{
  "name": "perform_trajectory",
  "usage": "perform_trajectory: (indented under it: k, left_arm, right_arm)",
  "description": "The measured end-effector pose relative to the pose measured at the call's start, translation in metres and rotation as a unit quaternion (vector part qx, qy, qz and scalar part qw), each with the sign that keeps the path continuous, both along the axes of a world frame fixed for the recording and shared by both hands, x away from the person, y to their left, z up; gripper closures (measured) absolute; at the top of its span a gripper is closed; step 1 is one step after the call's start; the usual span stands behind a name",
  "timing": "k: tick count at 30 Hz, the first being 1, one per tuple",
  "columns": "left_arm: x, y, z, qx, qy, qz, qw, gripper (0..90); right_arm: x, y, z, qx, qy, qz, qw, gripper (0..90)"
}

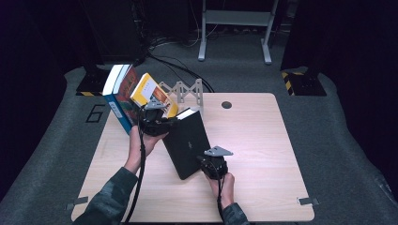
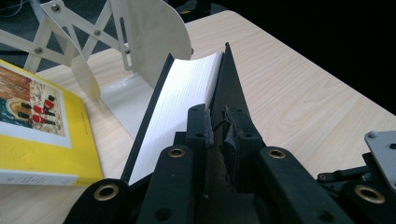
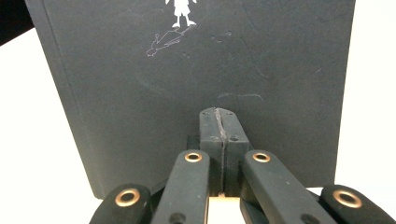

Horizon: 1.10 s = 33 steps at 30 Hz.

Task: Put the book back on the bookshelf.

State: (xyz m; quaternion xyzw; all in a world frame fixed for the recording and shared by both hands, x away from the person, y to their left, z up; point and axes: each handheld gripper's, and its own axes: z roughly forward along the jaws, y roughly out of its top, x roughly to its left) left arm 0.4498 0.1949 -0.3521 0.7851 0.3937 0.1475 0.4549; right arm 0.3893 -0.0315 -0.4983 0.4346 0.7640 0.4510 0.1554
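Observation:
A black hardcover book (image 1: 187, 140) stands tilted on the wooden table (image 1: 263, 154), its white page block (image 2: 182, 102) facing up. My left gripper (image 1: 170, 123) is shut on the book's upper cover edge, and the thin black cover sits between the pads (image 2: 217, 128). My right gripper (image 1: 203, 159) is at the book's near lower corner. Its jaws (image 3: 219, 123) are shut pad to pad, just in front of the black cover (image 3: 210, 60), which bears a small white figure.
A yellow book (image 1: 150, 93) (image 2: 42, 126) leans on a blue and white book stack (image 1: 119, 96) at the table's back left. A white scissor-type book rack (image 1: 185, 91) (image 2: 140, 42) stands behind the black book. The table's right half is bare wood with a round hole (image 1: 226, 104).

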Motion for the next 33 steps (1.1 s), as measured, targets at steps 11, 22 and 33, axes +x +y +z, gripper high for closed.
perform_trajectory:
  k: [11, 22, 33]
  left_arm:
    - [-0.007, -0.011, 0.006, 0.009, -0.02, -0.016, 0.9997, 80.7]
    - [-0.016, -0.019, 0.009, 0.02, -0.037, -0.039, 0.9984, 81.4]
    - [-0.016, -0.019, 0.01, 0.021, -0.037, -0.043, 0.9982, 81.5]
  right_arm:
    - [0.0, 0.002, -0.002, -0.001, -0.004, 0.0, 1.0, 90.0]
    - [0.004, 0.007, -0.005, 0.009, 0.004, -0.006, 0.9999, 90.0]
    - [0.008, 0.007, -0.005, -0.003, 0.003, 0.001, 1.0, 90.0]
